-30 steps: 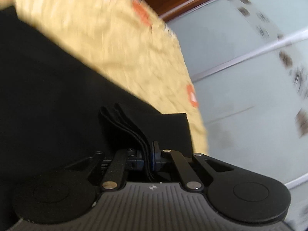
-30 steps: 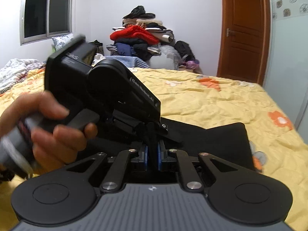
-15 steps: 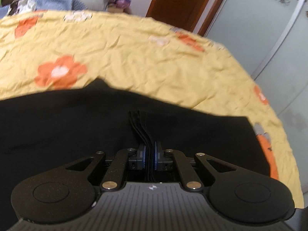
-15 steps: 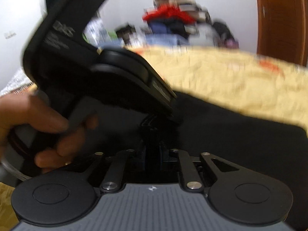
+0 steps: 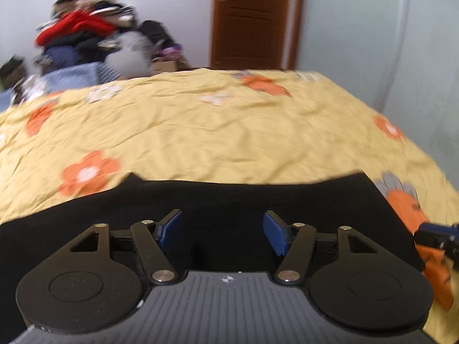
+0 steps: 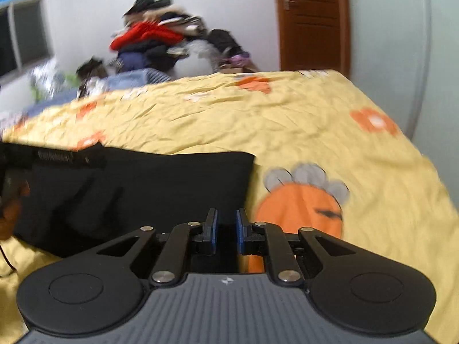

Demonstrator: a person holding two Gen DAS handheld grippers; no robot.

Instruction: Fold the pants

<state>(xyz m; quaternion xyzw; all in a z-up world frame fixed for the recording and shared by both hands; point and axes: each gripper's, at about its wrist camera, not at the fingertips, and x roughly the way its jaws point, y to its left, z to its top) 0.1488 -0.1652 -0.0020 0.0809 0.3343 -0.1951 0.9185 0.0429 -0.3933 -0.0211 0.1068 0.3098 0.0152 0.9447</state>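
Lying flat on the bedspread [image 5: 200, 132], black pants [image 5: 229, 200] sit ungripped.

A bed [image 5: 218, 137] fills the room's middle, spread with a wrinkled yellow cover printed with orange and white flowers. Beyond its far edge, against a plain white wall [image 6: 94, 14], rises a heap of clothes [image 6: 160, 40] topped by something red, with dark garments and a blue-striped piece below. A brown wooden door [image 6: 312, 23] stands shut at the far right corner, and beside it runs a pale frosted sliding panel [image 5: 373, 37]. A window [image 6: 23, 34] with a grey frame shows dark at the left. The light is even and indoor.
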